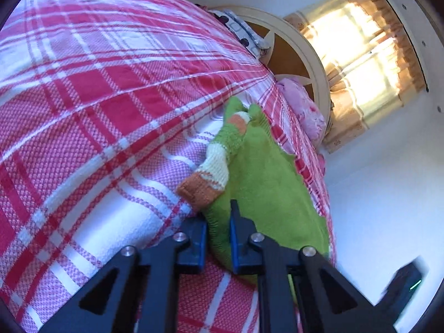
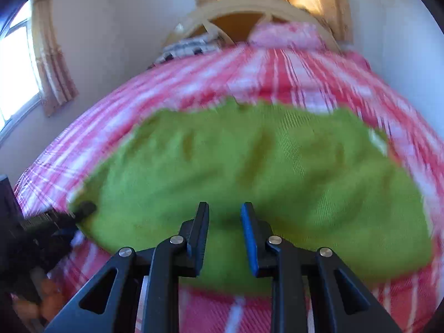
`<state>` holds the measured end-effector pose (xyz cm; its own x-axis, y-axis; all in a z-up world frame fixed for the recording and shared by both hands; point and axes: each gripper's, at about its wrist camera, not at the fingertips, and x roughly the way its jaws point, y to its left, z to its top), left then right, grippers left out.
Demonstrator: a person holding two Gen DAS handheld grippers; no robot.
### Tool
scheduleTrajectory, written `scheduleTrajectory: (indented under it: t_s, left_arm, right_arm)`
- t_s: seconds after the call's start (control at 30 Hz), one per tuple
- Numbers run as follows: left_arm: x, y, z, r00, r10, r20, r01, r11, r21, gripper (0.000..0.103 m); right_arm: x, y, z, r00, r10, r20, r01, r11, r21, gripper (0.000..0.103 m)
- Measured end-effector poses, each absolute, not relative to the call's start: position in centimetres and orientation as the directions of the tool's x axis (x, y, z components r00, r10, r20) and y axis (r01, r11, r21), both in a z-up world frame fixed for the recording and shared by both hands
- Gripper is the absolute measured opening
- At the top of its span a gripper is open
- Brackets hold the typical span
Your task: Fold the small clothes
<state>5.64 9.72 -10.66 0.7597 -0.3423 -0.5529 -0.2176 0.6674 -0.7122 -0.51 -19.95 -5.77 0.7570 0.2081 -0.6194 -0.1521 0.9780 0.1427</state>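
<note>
Underneath, green knit sweater [image 1: 266, 172], orange-and-cream cuff, hem pinched by left hand-held gripper [image 1: 219, 222]; right one [image 2: 224, 222] spread.

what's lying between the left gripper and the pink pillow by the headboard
The green sweater lies between the left gripper and pink pillow, then plaid bedspread; left wrist view.

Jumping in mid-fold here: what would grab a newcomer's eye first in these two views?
The bright green sweater spread across the red-and-white plaid bedspread, its striped orange-cuffed sleeve folded over the body. The left gripper pinches its ribbed hem. Behind, a sunlit curtained window glows past the headboard.
</note>
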Motion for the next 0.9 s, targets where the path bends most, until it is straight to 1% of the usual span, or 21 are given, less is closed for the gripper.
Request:
scheduleTrajectory:
  t_s: [0.03, 0.07, 0.1, 0.13, 0.17, 0.27, 0.43, 0.53, 0.63, 0.7, 0.9]
  left_arm:
    - [5.6, 9.6, -10.6, 0.762, -0.33, -0.557, -0.218, 0.679, -0.701, 0.016]
    - [5.6, 9.5, -10.6, 0.764, -0.324, -0.557, -0.219, 0.683, -0.697, 0.016]
    - [5.6, 9.5, -10.6, 0.766, -0.324, -0.555, -0.218, 0.681, -0.699, 0.018]
    - [5.6, 9.7, -10.7, 0.768, -0.328, -0.55, -0.217, 0.675, -0.706, 0.019]
    - [5.6, 9.7, -10.8, 0.77, -0.332, -0.545, -0.215, 0.67, -0.711, 0.019]
    - [5.4, 9.8, -10.9, 0.776, -0.335, -0.534, -0.206, 0.666, -0.717, 0.019]
    - [4.9, 9.8, -11.0, 0.788, -0.328, -0.522, -0.201, 0.664, -0.721, 0.019]
    - [4.5, 9.8, -11.1, 0.791, -0.329, -0.516, -0.198, 0.661, -0.724, 0.019]
    - [4.3, 9.9, -11.2, 0.792, -0.333, -0.511, -0.194, 0.656, -0.729, 0.019]
    - [4.2, 9.9, -11.2, 0.793, -0.335, -0.509, -0.194, 0.654, -0.731, 0.019]
    - [4.0, 9.9, -11.2, 0.794, -0.335, -0.507, -0.195, 0.65, -0.734, 0.019]
  right_arm:
    - [0.0, -19.2, -4.8, 0.763, 0.217, -0.609, -0.171, 0.976, 0.134, 0.027]
    - [0.7, -18.3, -3.9, 0.761, 0.236, -0.604, -0.196, 0.972, 0.132, 0.037]
    - [1.9, -17.2, -3.0, 0.747, 0.273, -0.607, -0.233, 0.961, 0.146, 0.046]
    - [3.3, -16.0, -2.4, 0.722, 0.321, -0.613, -0.273, 0.946, 0.175, 0.061]
    - [4.5, -14.9, -2.0, 0.705, 0.352, -0.616, -0.294, 0.935, 0.198, 0.065]
    - [8.2, -11.1, -2.2, 0.659, 0.392, -0.641, -0.343, 0.916, 0.208, 0.065]
    - [13.3, -4.4, -4.4, 0.57, 0.377, -0.73, -0.435, 0.892, 0.122, 0.065]
    - [14.9, -1.6, -6.1, 0.537, 0.331, -0.776, -0.462, 0.885, 0.058, 0.065]
    - [15.2, 0.5, -7.6, 0.542, 0.255, -0.8, -0.495, 0.867, -0.059, 0.065]
    - [14.9, 1.5, -8.2, 0.571, 0.196, -0.797, -0.505, 0.85, -0.153, 0.065]
    - [14.8, 2.6, -9.1, 0.601, 0.11, -0.792, -0.508, 0.817, -0.272, 0.065]
